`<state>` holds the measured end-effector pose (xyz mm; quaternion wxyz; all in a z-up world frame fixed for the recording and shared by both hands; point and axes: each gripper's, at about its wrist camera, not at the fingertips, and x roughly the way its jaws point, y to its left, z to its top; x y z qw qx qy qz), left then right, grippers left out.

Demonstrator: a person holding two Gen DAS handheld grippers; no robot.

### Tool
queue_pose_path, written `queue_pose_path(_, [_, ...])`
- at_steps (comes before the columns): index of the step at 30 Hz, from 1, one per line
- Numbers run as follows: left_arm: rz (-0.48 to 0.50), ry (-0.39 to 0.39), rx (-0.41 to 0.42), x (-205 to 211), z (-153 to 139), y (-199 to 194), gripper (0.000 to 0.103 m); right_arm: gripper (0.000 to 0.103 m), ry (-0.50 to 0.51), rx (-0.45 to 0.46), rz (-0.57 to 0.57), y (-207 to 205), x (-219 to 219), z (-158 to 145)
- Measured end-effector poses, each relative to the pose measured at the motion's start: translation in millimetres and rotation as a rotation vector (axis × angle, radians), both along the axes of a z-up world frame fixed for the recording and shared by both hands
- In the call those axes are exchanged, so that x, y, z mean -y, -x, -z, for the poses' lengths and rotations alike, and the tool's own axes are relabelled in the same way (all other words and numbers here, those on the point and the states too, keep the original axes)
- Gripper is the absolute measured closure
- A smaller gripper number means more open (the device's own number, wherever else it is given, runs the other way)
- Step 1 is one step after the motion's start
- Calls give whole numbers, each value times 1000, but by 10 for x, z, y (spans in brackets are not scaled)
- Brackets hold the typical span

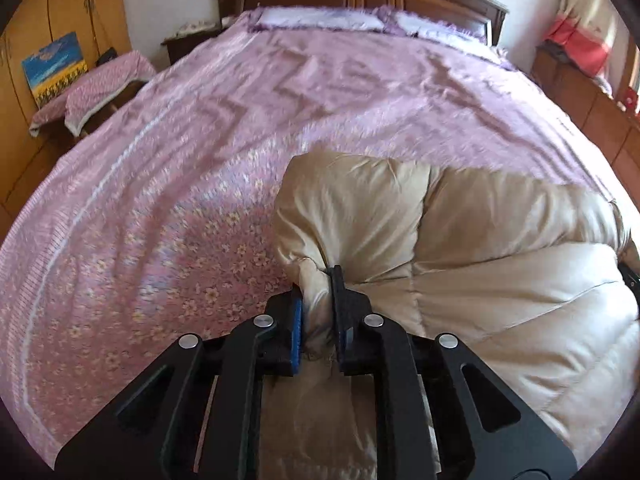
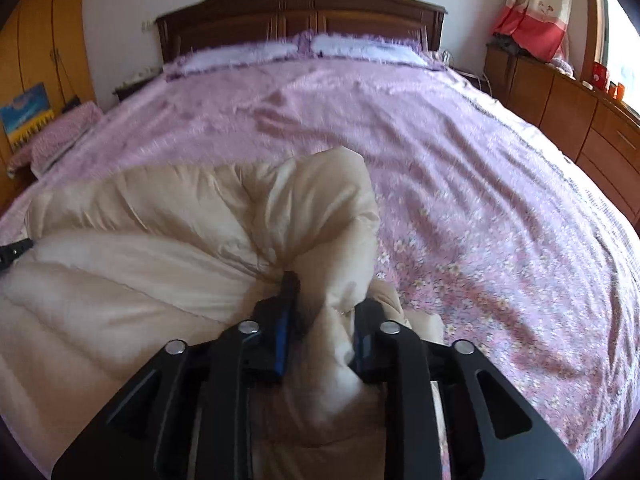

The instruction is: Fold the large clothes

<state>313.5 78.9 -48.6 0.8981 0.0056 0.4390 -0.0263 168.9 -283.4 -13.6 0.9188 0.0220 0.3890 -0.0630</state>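
A puffy cream quilted down jacket [image 1: 480, 248] lies bunched at the near end of the bed. In the left wrist view my left gripper [image 1: 318, 292] is shut on a pinched fold at the jacket's left edge, the fabric squeezed between the blue-padded fingers. In the right wrist view the same jacket [image 2: 140, 272] spreads to the left, and my right gripper [image 2: 324, 308] is shut on a thick bunch of its right edge. The tip of the other gripper [image 2: 16, 250] peeks in at the far left there.
A pink floral bedspread [image 1: 200, 184] covers the wide bed, with pillows [image 1: 320, 20] under a dark wooden headboard [image 2: 300, 12]. A cloth-draped stool [image 1: 100, 84] and wardrobe stand left. Wooden cabinets [image 2: 560, 108] and a curtain stand right.
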Motion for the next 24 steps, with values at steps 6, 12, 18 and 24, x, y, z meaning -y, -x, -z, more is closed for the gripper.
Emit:
queue_pose_path(6, [-32, 48, -29, -48, 219, -111, 82, 72, -4, -25, 5, -150, -25, 195])
queue_pose_path(12, [-36, 73, -37, -98, 189, -69, 80, 69, -50, -7, -5, -109, 35, 212])
queue_pose_path(18, [-47, 119, 6, -354, -96, 268, 30, 50, -221, 28, -25, 111, 278, -24])
queue_pose_path(24, [-32, 118, 13, -617, -207, 645, 26, 15, -217, 88, -35, 532, 390, -285])
